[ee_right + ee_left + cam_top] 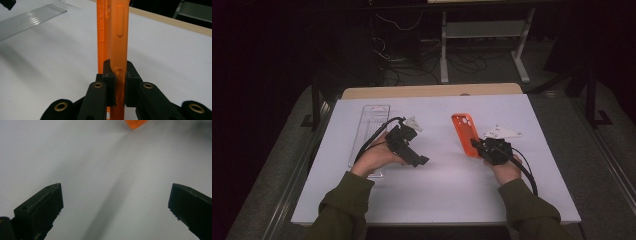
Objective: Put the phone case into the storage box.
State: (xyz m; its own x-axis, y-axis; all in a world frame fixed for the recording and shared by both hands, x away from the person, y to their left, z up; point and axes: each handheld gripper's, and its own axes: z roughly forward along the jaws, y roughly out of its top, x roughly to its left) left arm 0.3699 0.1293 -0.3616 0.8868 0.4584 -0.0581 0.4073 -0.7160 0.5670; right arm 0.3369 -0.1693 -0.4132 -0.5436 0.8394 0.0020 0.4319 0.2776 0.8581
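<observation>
An orange phone case (pixel 463 131) is held on edge over the right middle of the white table (pixel 437 195). My right gripper (pixel 477 145) is shut on its near end. In the right gripper view the case (pixel 117 32) rises upright between the pads, side buttons facing me, with the right gripper (pixel 121 82) pinching one side wall. My left gripper (pixel 416 148) sits left of centre in the person's hand, jaws wide open and empty. The left gripper view has the left gripper (pixel 115 192) over bare table, with a corner of the case (pixel 135 123) at the top edge.
A clear plastic package (pixel 371 125) lies lengthwise at the table's left, beside the left hand; it is also in the right gripper view (pixel 27 21). A wooden edge (pixel 432 91) borders the far side. Beyond it are dark floor, cables and a metal stand (pixel 484 30).
</observation>
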